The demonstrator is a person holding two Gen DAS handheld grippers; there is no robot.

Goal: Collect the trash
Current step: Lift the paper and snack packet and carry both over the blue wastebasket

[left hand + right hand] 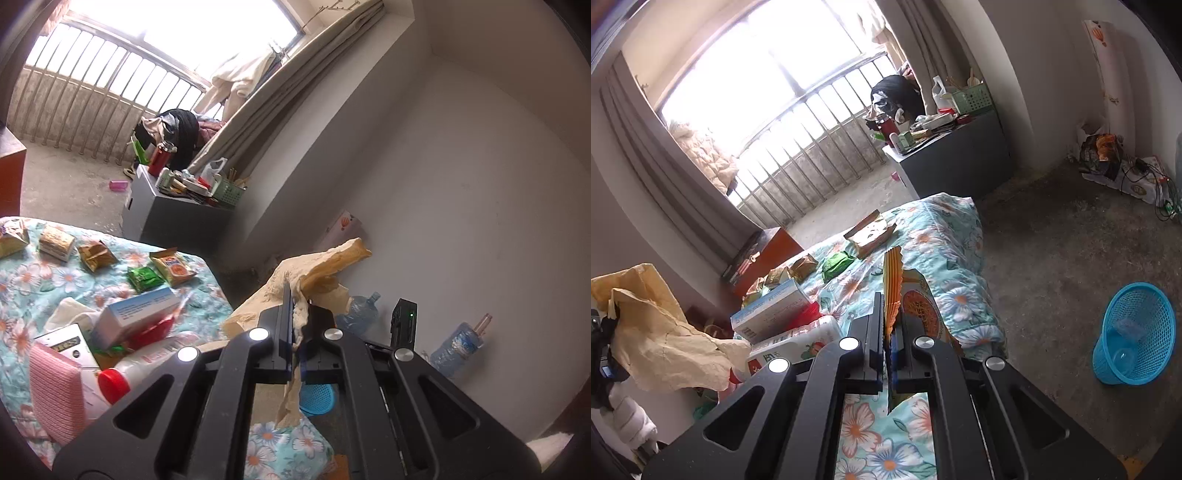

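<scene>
My left gripper [295, 306] is shut on a crumpled tan paper bag [321, 269], held up off the bed. The same paper bag [661, 332] shows at the left edge of the right wrist view. My right gripper [888, 314] is shut on an orange snack wrapper [893, 280], lifted above the floral quilt [945, 236]. A blue mesh basket [1134, 332] stands on the floor to the right of the bed, with a little clear plastic inside. Part of the basket [317, 397] shows under the left gripper. Several snack wrappers lie on the quilt, among them a green one [836, 264].
A blue-white box [772, 314] and a white bottle [798, 343] with a red cap lie on the bed near both grippers. A grey cabinet [953, 158] with clutter stands beyond the bed. Two plastic water bottles [358, 314] lie by the wall. Bags and cables [1108, 155] sit in the corner.
</scene>
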